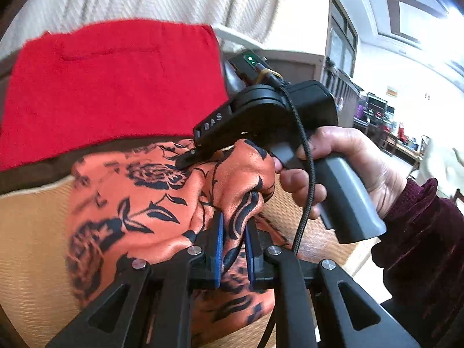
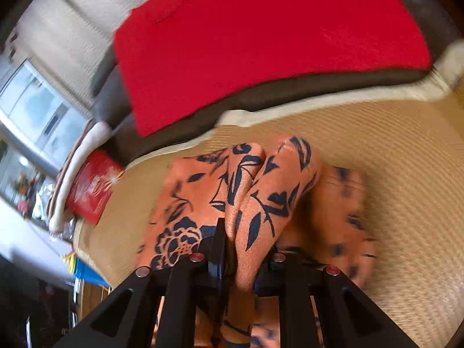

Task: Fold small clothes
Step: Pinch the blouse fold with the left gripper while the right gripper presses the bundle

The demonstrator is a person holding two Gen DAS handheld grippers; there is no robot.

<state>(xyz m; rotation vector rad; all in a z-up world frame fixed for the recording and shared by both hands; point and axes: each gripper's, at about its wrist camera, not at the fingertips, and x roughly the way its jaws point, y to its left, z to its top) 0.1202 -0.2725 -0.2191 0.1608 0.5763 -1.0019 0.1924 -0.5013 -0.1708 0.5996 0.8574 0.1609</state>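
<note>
Woven tan mat point(image 2: 406, 174) beneath a satiny orange floral garment point(image 2: 203, 197), bunched, long axis unclear; left tongs point(image 1: 234, 226) and right tongs point(image 2: 232, 240) each pinch a fold.

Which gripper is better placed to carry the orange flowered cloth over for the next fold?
Probably the right gripper: it pinches a raised edge of the orange flowered cloth and has free room toward the red garment. The left gripper is shut on a bunched fold nearer the person.
</note>
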